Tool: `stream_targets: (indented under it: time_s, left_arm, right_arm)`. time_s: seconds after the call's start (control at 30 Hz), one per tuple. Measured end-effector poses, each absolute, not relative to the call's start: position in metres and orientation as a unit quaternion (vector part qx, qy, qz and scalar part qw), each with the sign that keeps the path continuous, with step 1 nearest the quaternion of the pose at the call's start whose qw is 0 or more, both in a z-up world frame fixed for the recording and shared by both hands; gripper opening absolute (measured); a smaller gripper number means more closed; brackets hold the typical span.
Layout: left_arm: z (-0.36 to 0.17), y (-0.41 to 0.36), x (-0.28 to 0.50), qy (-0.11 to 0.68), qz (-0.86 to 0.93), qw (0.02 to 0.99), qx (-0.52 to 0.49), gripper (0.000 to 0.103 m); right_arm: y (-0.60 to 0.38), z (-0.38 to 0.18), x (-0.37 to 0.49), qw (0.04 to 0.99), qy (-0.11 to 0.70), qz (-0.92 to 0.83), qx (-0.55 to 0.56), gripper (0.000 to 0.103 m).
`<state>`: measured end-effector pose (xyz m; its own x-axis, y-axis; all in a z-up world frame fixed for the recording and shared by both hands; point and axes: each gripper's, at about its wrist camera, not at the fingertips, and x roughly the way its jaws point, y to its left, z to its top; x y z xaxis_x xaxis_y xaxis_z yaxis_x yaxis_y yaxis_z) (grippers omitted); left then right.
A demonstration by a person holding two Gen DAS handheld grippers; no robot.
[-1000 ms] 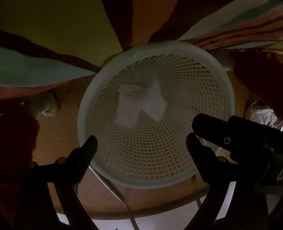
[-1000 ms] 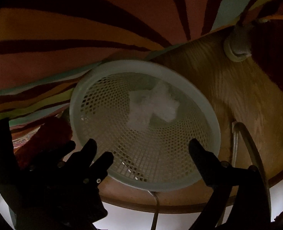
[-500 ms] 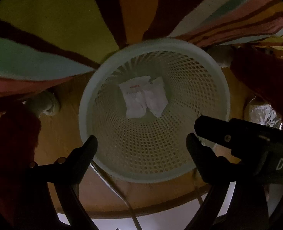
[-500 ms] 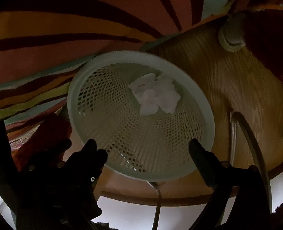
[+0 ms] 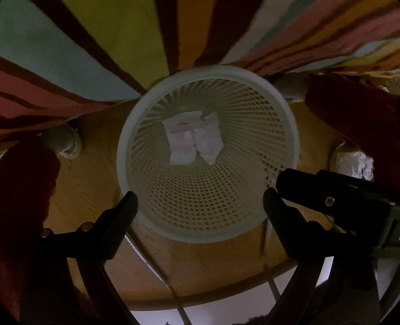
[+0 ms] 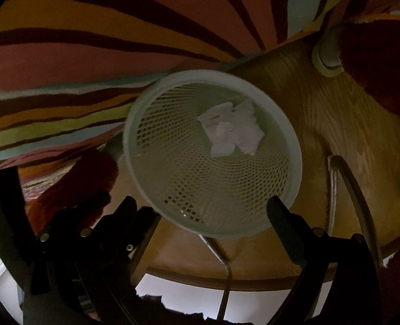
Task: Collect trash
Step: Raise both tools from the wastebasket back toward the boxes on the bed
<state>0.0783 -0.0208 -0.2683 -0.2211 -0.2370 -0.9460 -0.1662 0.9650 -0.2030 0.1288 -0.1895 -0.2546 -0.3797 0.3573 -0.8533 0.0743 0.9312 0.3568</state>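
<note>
striped multicolour rug (image 5: 97, 40) fills the back, then the round wooden stool top (image 6: 335, 124), with a pale plastic mesh wastebasket (image 5: 208, 233) standing on it. crumpled white paper wrappers (image 5: 193, 138) lie at its bottom (featherlight, soft, pinch any raised fold). left gripper (image 5: 200, 200) and right gripper (image 6: 201, 203) both hang above the rim, jaws wide apart, holding nothing.

Both views are dim and warm-toned, with black fisheye corners and bent edges. The brightest patch is pale light beyond the table's (image 5: 210, 276) near edge. The basket (image 6: 294, 146) rim shows slight blur.
</note>
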Motion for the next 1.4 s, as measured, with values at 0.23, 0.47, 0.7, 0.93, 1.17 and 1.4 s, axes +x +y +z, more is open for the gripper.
stream_targets:
  time_s: [0.23, 0.47, 0.7, 0.93, 1.17, 1.4]
  left_arm:
    - [-0.224, -0.031, 0.071, 0.741, -0.057, 0.662, -0.094, 0.091]
    - [-0.194, -0.016, 0.071, 0.697, -0.033, 0.713, -0.077, 0.091]
    - [-0.130, -0.002, 0.064, 0.594, -0.013, 0.802, -0.057, 0.091]
    - [-0.059, 0.010, 0.061, 0.478, 0.016, 0.878, -0.006, 0.091]
    - [-0.027, 0.020, 0.070, 0.434, 0.019, 0.901, -0.010, 0.091]
    - [-0.015, 0.028, 0.075, 0.416, 0.026, 0.909, -0.007, 0.091]
  right_arm:
    - [-0.190, -0.212, 0.131, 0.603, 0.776, 0.151, 0.106, 0.092]
    - [-0.192, -0.170, 0.129, 0.656, 0.729, 0.179, 0.081, 0.092]
    - [-0.196, -0.090, 0.135, 0.769, 0.595, 0.229, 0.034, 0.092]
    - [-0.189, -0.017, 0.130, 0.868, 0.430, 0.246, -0.029, 0.092]
    - [-0.191, 0.008, 0.143, 0.897, 0.359, 0.250, -0.057, 0.092]
    - [-0.189, 0.028, 0.148, 0.908, 0.322, 0.259, -0.071, 0.092]
